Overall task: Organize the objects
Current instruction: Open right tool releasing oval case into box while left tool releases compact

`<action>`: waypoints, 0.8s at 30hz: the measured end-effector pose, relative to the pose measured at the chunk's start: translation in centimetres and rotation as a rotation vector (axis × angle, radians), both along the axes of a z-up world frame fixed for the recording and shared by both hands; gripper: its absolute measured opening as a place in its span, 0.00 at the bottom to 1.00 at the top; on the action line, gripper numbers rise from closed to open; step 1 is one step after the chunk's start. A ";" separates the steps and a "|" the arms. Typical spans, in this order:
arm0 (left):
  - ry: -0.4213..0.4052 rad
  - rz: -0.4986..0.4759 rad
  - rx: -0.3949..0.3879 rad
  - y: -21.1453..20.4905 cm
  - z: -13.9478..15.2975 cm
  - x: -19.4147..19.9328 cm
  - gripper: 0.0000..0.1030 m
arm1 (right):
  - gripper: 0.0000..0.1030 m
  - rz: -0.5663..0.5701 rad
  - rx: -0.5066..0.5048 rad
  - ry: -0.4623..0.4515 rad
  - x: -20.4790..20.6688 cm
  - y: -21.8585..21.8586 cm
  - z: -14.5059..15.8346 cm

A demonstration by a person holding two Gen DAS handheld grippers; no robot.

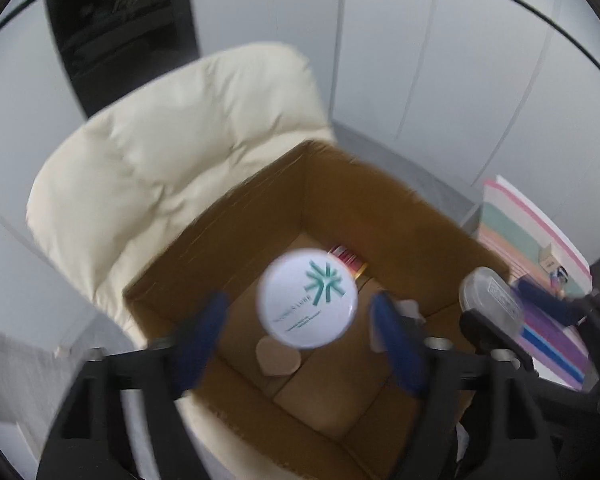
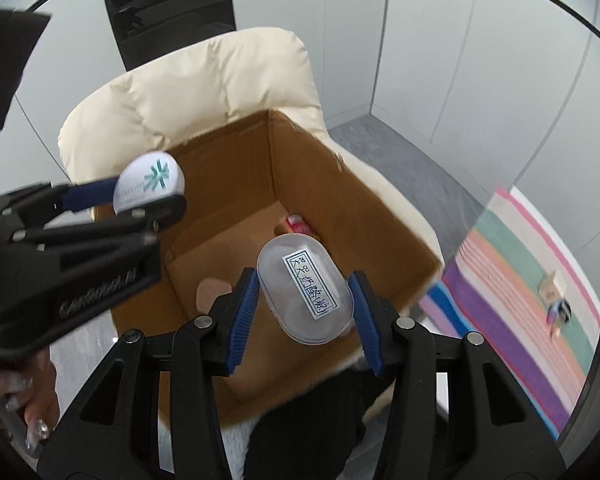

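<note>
My left gripper (image 1: 300,340) is open above a brown cardboard box (image 1: 380,208). A round white tin (image 1: 308,298) with a teal logo hangs loose between its blue fingers (image 1: 204,332), with a gap on each side. The right wrist view shows the same tin (image 2: 150,182) at the left gripper (image 2: 148,200), over the box's (image 2: 340,196) left wall. My right gripper (image 2: 304,316) is over the near right part of the box. A clear oval container (image 2: 306,288) with a handwritten label lies between its pads (image 2: 244,312), which stand just off its sides.
The box sits on a cream padded chair (image 1: 160,152). On its floor lie a red-and-white pack (image 1: 346,258), a round tan piece (image 1: 278,360) and something white (image 1: 410,308). A striped mat (image 2: 520,300) covers the floor to the right. A hand (image 2: 24,396) holds the left gripper.
</note>
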State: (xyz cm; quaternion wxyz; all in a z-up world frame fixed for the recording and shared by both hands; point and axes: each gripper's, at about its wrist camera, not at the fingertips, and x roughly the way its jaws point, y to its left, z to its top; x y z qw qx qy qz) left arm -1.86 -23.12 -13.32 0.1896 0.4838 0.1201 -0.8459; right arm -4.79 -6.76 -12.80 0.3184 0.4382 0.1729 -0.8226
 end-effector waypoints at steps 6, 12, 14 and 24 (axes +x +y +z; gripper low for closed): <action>-0.001 0.030 0.035 -1.7 -0.5 0.6 0.90 | 0.99 -0.035 -0.009 -0.023 -1.8 -0.5 -1.0; -0.009 0.023 0.056 -1.7 -0.7 0.8 0.90 | 0.99 -0.054 -0.005 -0.038 -2.5 -0.2 -1.8; -0.006 0.020 0.054 -1.6 -0.6 0.9 0.90 | 0.99 -0.055 -0.010 -0.047 -2.6 0.0 -1.9; -0.009 0.010 0.029 -1.1 -0.2 1.1 0.90 | 0.99 -0.060 -0.014 -0.044 -2.3 0.9 -1.4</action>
